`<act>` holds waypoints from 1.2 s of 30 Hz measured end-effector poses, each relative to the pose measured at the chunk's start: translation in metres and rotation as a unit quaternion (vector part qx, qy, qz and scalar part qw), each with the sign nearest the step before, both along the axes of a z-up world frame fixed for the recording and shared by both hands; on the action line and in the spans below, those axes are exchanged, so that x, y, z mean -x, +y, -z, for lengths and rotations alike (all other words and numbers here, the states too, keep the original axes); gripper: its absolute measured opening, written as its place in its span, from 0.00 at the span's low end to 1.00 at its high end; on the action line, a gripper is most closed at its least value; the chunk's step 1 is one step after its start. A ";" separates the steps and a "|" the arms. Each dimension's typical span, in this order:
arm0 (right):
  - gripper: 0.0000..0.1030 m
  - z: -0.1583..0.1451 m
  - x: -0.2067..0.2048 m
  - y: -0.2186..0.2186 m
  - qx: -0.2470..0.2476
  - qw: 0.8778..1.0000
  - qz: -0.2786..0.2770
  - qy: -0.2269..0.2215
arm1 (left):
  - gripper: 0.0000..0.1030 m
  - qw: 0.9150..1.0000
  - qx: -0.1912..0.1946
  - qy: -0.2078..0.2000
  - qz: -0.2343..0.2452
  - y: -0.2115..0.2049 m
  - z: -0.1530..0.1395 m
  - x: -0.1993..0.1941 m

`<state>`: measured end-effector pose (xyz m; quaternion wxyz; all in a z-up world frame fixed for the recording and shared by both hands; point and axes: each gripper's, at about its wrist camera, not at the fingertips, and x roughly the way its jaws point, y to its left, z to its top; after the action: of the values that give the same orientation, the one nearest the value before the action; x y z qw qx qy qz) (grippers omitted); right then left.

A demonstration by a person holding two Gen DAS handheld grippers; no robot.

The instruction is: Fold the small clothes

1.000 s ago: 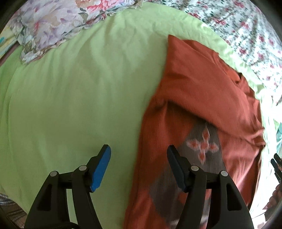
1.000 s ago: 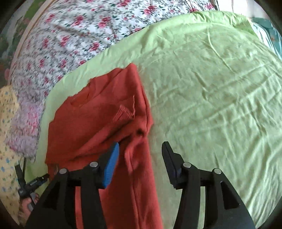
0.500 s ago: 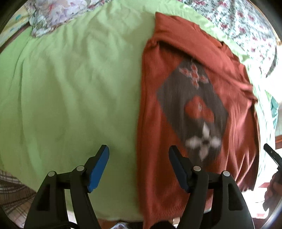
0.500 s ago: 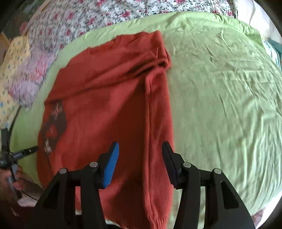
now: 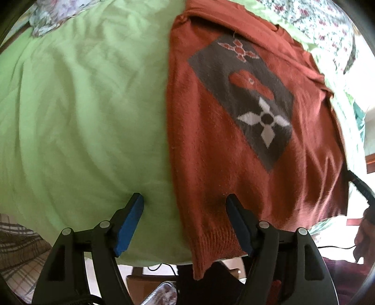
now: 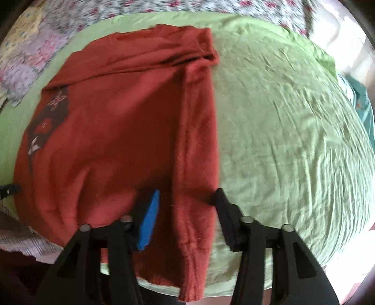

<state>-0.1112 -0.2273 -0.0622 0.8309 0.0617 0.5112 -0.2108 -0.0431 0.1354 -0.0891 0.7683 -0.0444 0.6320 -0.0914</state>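
A rust-orange sweater (image 5: 211,164) with a dark grey diamond panel (image 5: 246,93) lies flat on the green sheet (image 5: 82,117). Its ribbed hem hangs over the bed's near edge. My left gripper (image 5: 184,200) stands open astride the sweater's left edge near the hem, one finger over the sheet and the other over the knit. In the right wrist view the sweater (image 6: 117,129) has a folded strip along its right side. My right gripper (image 6: 187,197) straddles that strip near the hem. Its jaws are closing with the knit between them, and the pads do not pinch it.
A floral quilt (image 6: 164,9) and a flowered pillow (image 5: 58,14) lie at the bed's far side. Plaid cloth (image 5: 18,246) hangs at the near left corner. A teal item (image 6: 361,98) sits off the right edge. Wrinkled bare sheet (image 6: 293,129) spreads right of the sweater.
Both grippers have travelled from the sweater's shoulder end down its two sides to the hem at the bed's near edge. The whole sweater and its diamond panel now show.
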 end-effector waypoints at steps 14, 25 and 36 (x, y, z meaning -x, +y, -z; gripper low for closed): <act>0.00 -0.008 0.096 -0.126 -0.199 0.953 0.197 -0.113 | 0.04 0.997 0.003 -0.054 0.048 -0.018 -0.017 0.008; 0.52 -0.009 0.101 -0.108 -0.266 0.943 0.139 -0.146 | 0.48 0.998 0.066 0.014 0.002 0.019 -0.004 0.015; 0.17 0.014 0.078 -0.086 -0.297 0.950 0.051 -0.085 | 0.15 0.998 0.058 0.005 0.025 0.001 0.000 0.012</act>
<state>-0.1888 -0.3131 -0.0761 0.8035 0.3491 0.4746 -0.0858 -0.0546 0.1364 -0.0886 0.7590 -0.0736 0.6300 -0.1471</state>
